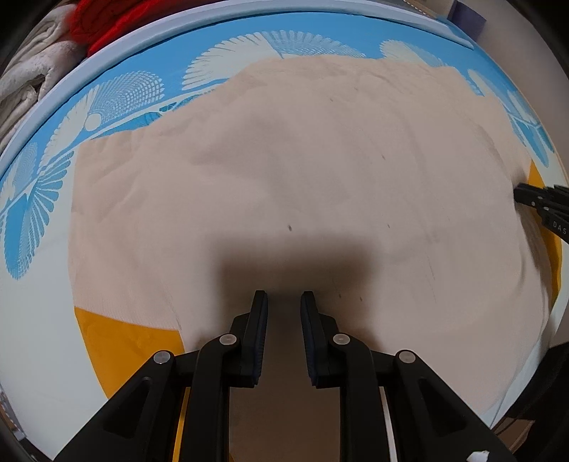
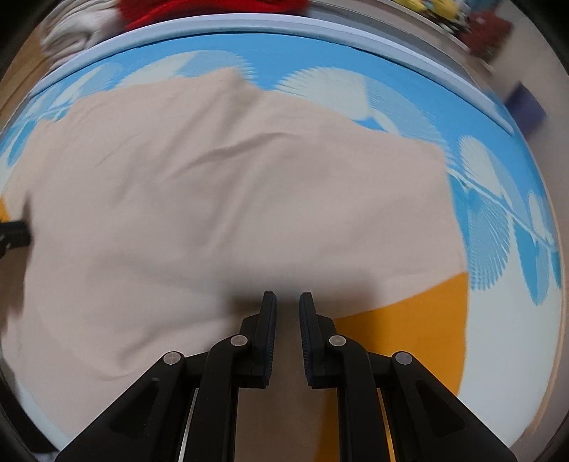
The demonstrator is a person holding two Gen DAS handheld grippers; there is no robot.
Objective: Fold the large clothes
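"DAS" on right gripper

Right view: smeared with blur, worst toward the rim.
Left hand-held gripper: cut off by the right view's edge at 9 o'clock; jaws hidden.
Right hand-held gripper: cut off at 3 o'clock in the left view; jaw gap unreadable.
Red cloth: cropped at 12 o'clock, blurred.
Colourful things: at 1 o'clock, too blurred to identify.

The table carries a mat printed in blue, white and orange. A beige garment lies spread flat directly on it, covering most of the pattern.
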